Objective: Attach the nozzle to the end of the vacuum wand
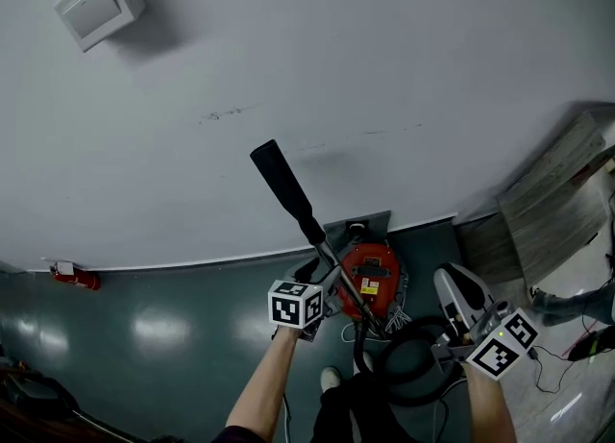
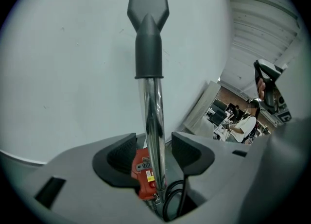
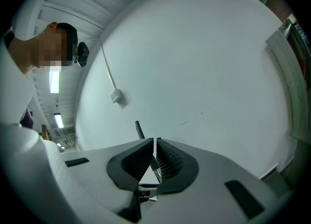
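The black flat nozzle (image 1: 279,177) (image 2: 148,4) sits on the upper end of the chrome wand (image 1: 338,273) (image 2: 154,116), which slants up in front of the white wall. My left gripper (image 1: 322,276) (image 2: 154,150) is open around the wand, with a gap between the tube and each pad. A black hose (image 1: 404,359) loops from the wand's lower end beside the red vacuum (image 1: 373,273) (image 2: 143,177). My right gripper (image 1: 452,283) (image 3: 155,143) stands to the right, shut with nothing between its pads; the nozzle (image 3: 139,129) shows far beyond it.
A white wall box (image 1: 96,4) hangs at upper left. A small red object (image 1: 75,276) lies at the wall's foot. A wooden panel (image 1: 553,191) leans at the right, with cables (image 1: 577,340) on the floor. People stand in the background (image 2: 243,126).
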Demonstrator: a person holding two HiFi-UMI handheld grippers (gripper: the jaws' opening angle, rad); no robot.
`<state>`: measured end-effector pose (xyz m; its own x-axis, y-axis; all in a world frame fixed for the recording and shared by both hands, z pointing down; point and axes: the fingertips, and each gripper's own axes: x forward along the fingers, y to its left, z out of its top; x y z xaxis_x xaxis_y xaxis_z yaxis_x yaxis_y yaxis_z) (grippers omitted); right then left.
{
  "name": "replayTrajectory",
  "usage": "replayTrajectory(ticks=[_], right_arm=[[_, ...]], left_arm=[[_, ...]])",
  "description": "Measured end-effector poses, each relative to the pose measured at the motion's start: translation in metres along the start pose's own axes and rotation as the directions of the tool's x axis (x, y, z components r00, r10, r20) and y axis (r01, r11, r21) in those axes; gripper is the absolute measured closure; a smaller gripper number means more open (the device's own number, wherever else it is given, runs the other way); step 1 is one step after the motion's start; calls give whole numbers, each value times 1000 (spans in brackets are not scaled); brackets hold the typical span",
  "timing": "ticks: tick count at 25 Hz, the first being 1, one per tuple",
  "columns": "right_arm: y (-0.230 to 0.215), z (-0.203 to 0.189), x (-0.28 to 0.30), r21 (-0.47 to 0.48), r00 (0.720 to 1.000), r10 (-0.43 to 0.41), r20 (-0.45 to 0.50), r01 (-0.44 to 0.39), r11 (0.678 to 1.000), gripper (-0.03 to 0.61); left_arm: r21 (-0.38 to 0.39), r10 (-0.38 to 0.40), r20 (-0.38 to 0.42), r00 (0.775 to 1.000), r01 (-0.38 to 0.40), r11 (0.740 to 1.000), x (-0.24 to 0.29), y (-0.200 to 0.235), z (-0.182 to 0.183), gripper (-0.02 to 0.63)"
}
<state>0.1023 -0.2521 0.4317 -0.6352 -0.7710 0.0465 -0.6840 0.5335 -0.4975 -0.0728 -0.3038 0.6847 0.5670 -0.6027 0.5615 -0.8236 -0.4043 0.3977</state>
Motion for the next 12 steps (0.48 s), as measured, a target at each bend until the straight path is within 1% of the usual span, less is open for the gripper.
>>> replayTrajectory(ticks=[4,8,12], right_arm=[[12,-6,0,9,1000,13,-4,-13,1000,546],[32,-10,0,36,999,41,-8,-41,999,546],[55,-13,-4,51,997,72,-10,-72,996,546]], left_arm=[[10,-5,30,1000,5,1000,-36,-17,11,393],[71,-24,102,995,17,997,-80,-46,40,394],[137,-37,192,981,10,990,-127,-81,79,433]])
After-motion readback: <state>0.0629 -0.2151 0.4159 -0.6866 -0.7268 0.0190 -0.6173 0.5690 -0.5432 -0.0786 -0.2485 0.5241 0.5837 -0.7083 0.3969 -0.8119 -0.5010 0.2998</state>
